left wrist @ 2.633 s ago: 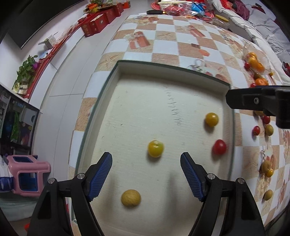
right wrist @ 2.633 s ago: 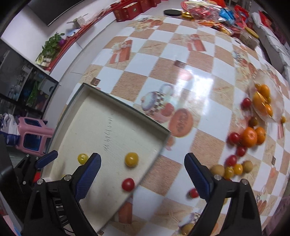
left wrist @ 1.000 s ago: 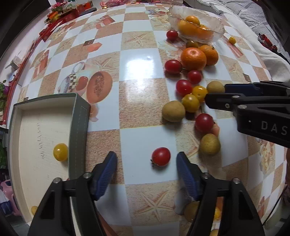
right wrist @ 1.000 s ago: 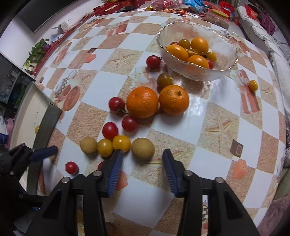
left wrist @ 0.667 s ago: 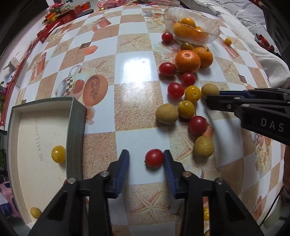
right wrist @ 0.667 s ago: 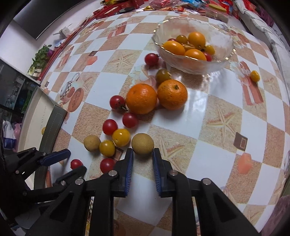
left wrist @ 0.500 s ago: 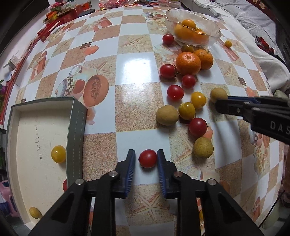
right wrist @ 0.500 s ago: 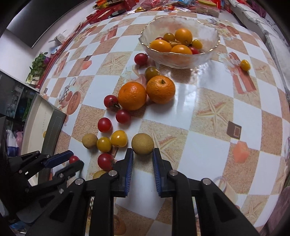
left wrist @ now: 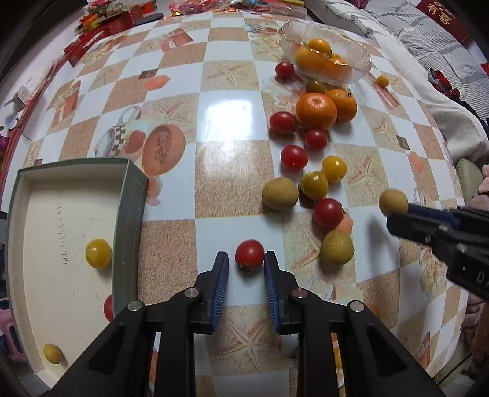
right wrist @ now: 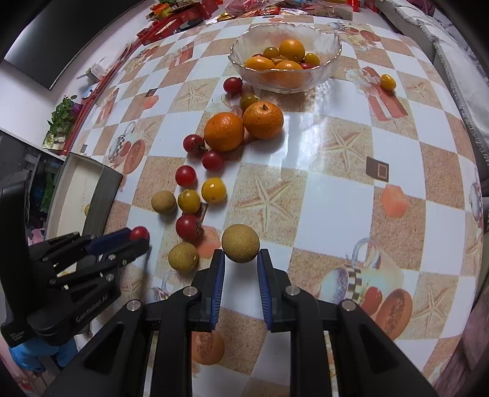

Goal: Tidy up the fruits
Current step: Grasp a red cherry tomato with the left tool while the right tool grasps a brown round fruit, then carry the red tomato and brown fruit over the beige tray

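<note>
My left gripper is shut on a red cherry tomato just above the checkered table, right of the grey tray. The tray holds a yellow tomato, a brown longan and a part-hidden red tomato. My right gripper is shut on a brown longan, lifted off the table; it also shows in the left wrist view. Loose tomatoes and longans lie between the grippers. Two oranges lie beyond them.
A glass bowl with oranges and small tomatoes stands at the far side. A lone yellow tomato lies right of it. Red boxes and packets crowd the far table edge. A sofa with cushions runs along the right.
Both grippers moved from over the tray to the loose fruit and closed. The left shut on the red tomato, the right on the longan and lifted it.
</note>
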